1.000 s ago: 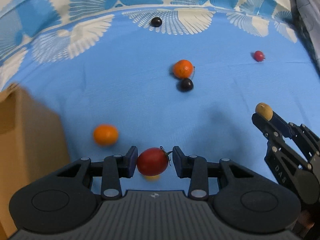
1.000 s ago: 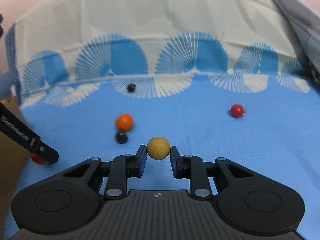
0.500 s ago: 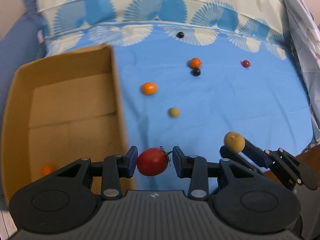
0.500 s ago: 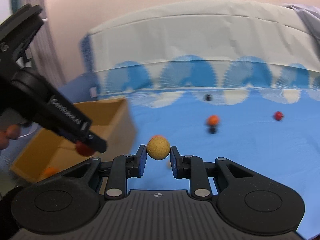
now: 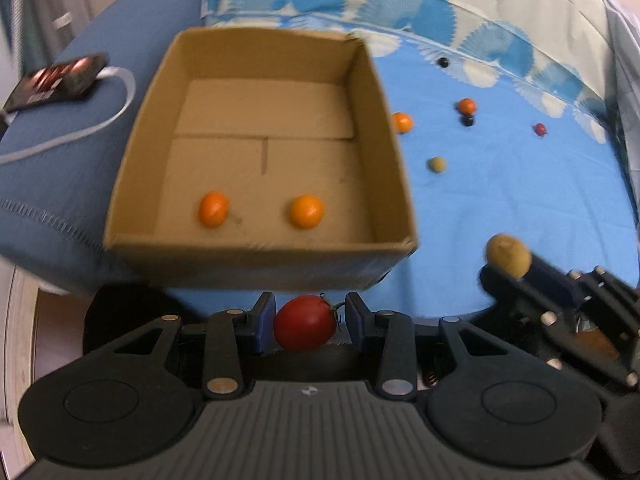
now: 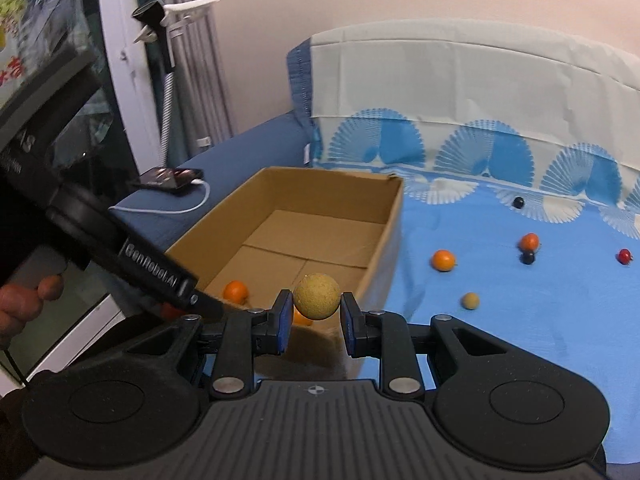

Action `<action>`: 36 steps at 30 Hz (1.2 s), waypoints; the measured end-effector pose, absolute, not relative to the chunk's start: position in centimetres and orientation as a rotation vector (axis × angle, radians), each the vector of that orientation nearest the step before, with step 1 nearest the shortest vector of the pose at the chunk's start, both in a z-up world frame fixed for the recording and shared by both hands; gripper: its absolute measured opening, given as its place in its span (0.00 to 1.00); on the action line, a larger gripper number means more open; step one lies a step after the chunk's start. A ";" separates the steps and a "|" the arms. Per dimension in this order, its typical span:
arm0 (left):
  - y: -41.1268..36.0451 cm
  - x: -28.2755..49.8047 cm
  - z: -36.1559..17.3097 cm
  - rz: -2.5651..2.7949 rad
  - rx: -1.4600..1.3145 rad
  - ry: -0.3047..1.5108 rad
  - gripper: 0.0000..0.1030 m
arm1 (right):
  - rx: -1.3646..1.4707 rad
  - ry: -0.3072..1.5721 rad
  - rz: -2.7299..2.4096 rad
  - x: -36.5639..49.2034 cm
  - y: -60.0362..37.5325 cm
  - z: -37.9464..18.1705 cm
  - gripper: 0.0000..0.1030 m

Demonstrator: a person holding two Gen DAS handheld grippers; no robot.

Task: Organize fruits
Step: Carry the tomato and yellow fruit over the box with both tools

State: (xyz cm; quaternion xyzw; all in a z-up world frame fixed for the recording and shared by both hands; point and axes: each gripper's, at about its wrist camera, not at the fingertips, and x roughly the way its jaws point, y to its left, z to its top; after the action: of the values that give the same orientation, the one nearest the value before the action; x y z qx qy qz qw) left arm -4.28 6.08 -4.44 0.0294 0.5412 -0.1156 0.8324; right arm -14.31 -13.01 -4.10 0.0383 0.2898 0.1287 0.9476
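The left wrist view is looking straight down into the cardboard box (image 5: 260, 248), showing two oranges (image 5: 214, 209) lying apart on its floor near the front wall. The right wrist view is seeing the same box (image 6: 384, 232) from the side, with one orange fully in sight and a second mostly hidden behind the fingers. Only the right wrist view is showing the pink wall, the curtain, a white clip (image 6: 180, 10) and the person's hand (image 6: 24, 300) gripping the left gripper's handle.

Lettering on that handle is reading roughly "GenRobot.AI"; part of it is blurred. A phone (image 6: 170, 178) with a white cable is lying on the dark blue cushion (image 5: 48, 168) beside the box.

The left gripper (image 5: 310, 320) is holding a red tomato (image 5: 306, 322), oval and glossy with a green stem, its fingers closed against both sides, just short of the box's front wall. The right gripper (image 6: 314, 318) is clamping a yellow ball-shaped fruit (image 6: 317, 296), matt and rough-skinned, beside the box's near corner.

On the blue bedsheet (image 5: 520, 208) are lying, well apart, an orange (image 5: 402, 122), a small yellow fruit (image 5: 437, 165), a small red fruit (image 5: 540, 129) and a lone dark berry (image 5: 442, 62). Another orange (image 5: 466, 106) is sitting just beside a second dark berry (image 5: 467, 121).
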 end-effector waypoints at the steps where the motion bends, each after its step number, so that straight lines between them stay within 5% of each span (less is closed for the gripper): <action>1: 6.8 -4.6 -4.6 -0.238 0.052 1.152 0.41 | 0.072 0.589 0.264 -14.6 -12.6 -4.0 0.26; 36: 11.8 -5.2 -5.4 -0.184 -0.067 1.144 0.41 | 0.015 0.617 0.264 -14.6 -9.2 -3.6 0.26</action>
State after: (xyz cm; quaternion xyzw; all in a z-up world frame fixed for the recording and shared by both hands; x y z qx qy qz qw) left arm -5.19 11.75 -5.44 -0.0315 0.5403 -0.0869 0.8364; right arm -14.60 -9.21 -3.64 0.0071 0.3027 0.1294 0.9442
